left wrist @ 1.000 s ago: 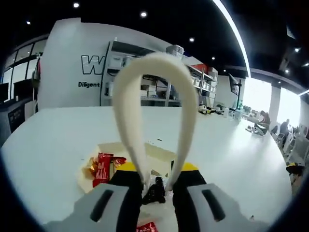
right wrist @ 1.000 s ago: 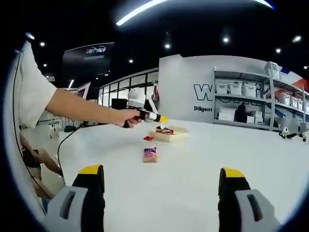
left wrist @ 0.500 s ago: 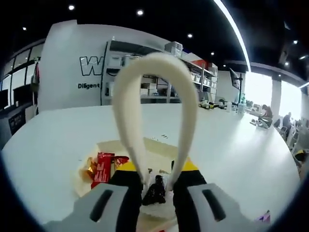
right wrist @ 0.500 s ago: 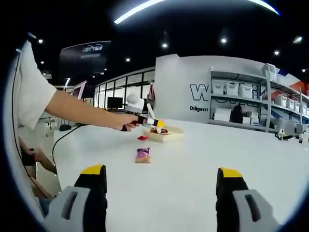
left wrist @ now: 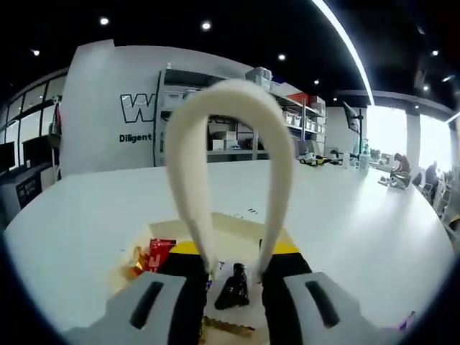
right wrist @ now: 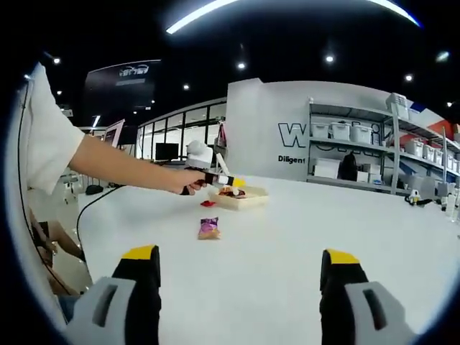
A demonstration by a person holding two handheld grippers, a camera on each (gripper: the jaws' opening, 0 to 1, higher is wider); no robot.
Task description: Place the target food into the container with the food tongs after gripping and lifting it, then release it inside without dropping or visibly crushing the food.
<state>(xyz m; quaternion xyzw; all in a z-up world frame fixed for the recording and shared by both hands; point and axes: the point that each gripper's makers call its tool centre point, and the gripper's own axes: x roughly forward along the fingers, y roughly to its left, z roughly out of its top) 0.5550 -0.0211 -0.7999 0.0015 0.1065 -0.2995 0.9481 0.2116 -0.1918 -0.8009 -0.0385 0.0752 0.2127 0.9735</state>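
Right gripper (right wrist: pixel 241 277): black jaws, yellow tips, grey mounts (person's sleeve (right wrist: pixel 39 136) white, short).

Close over tray (left wrist: pixel 237 224); distant across table (right wrist: pixel 287 237)

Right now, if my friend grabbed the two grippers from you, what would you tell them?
Left gripper: shut on the white tongs, whose tips pinch a dark snack over the tray.
Right gripper: open, holding nothing, hovering above the table.
Red packs already lie in the tray. A purple pack and a small red one lie on the table beside it.
Done: snack gripped and carried to the tray.
Left: lower it, ease the tongs open gently.
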